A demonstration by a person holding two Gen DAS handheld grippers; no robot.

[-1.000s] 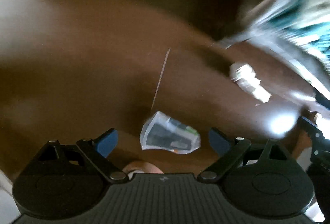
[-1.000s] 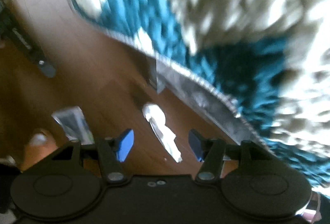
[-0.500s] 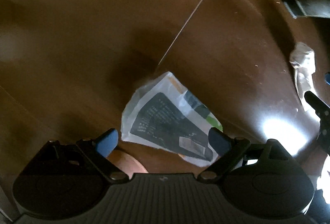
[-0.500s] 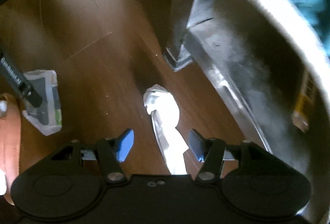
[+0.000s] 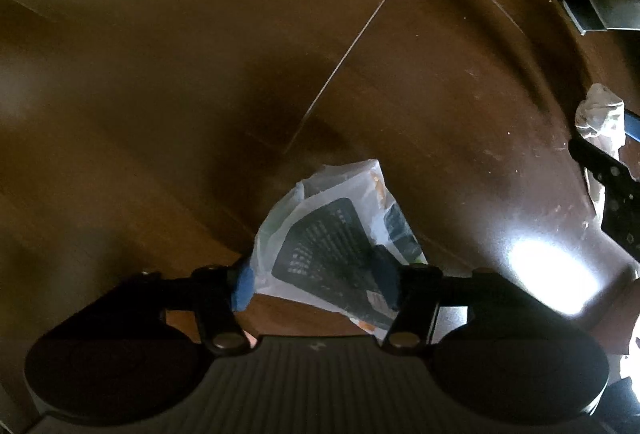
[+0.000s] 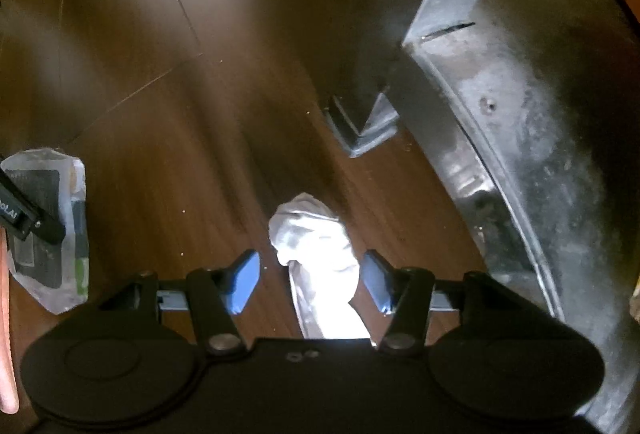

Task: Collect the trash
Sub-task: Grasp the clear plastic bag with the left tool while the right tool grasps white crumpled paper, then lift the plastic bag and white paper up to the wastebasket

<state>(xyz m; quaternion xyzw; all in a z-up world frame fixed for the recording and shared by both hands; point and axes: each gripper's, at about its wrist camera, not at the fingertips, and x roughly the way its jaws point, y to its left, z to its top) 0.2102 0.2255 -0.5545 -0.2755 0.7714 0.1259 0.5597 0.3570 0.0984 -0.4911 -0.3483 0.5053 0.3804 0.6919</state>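
Note:
A clear plastic wrapper with a dark printed label (image 5: 336, 246) lies on the brown wooden floor (image 5: 200, 74). My left gripper (image 5: 316, 284) straddles its near end, jaws narrowed, blue pads touching its edges. The wrapper also shows at the left of the right wrist view (image 6: 52, 230). A crumpled white plastic piece (image 6: 316, 254) lies between the blue pads of my right gripper (image 6: 310, 282), which is open with gaps on both sides. That piece also shows at the right edge of the left wrist view (image 5: 600, 114).
A metal bed or furniture frame (image 6: 500, 114) with a leg bracket (image 6: 360, 126) stands on the right, close to the white piece. A bright sun patch (image 5: 548, 274) lies on the floor. The left gripper's finger (image 6: 28, 214) crosses the wrapper.
Both grippers came down closer to the floor. The left jaws closed in from wide open onto the wrapper's edges. The right jaws narrowed a little around the white piece.

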